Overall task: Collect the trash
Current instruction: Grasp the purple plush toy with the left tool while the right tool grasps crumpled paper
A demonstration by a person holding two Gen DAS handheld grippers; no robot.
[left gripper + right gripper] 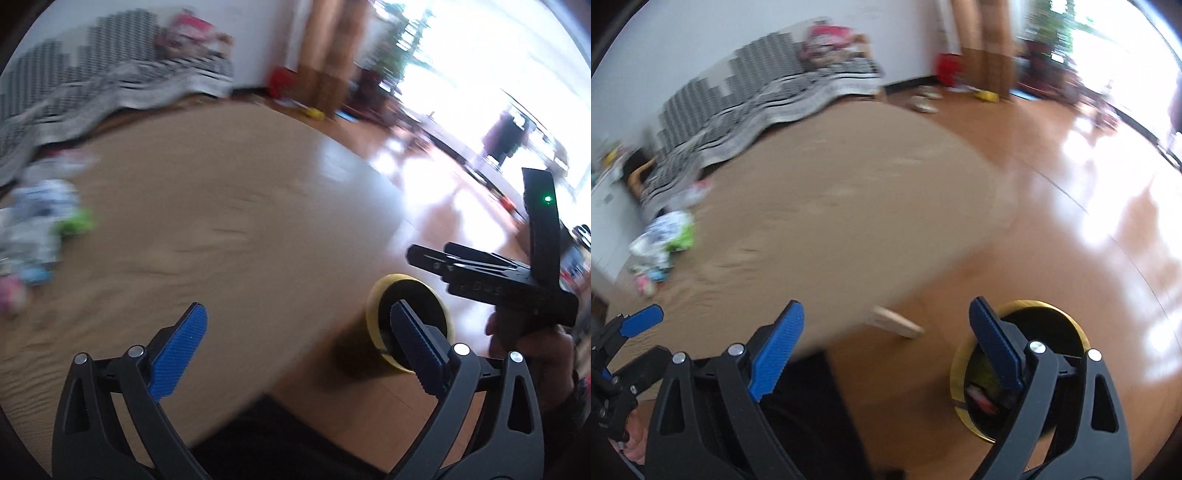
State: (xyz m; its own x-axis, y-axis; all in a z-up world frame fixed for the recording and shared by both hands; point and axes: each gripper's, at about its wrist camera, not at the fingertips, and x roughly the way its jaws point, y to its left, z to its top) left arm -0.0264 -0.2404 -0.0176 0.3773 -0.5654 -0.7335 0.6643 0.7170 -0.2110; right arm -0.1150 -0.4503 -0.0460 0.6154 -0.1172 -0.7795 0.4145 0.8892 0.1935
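My left gripper (299, 325) is open and empty above the tan rug (207, 206). My right gripper (886, 321) is open and empty too; it shows in the left wrist view (424, 258) as a black tool in a hand. A yellow-rimmed trash bin (964, 365) stands on the wood floor behind my right gripper's right finger, with some trash inside; it also shows in the left wrist view (376, 306). A blurred pile of wrappers and packets (665, 232) lies at the rug's far left, also in the left wrist view (40, 221).
A sofa with a striped black-and-white throw (768, 96) stands along the far wall. A pale wooden stick (897, 323) lies by the rug's near edge. Slippers (923, 103) and a red box (947, 68) sit near the wall. Glossy wood floor (1071, 221) spreads right.
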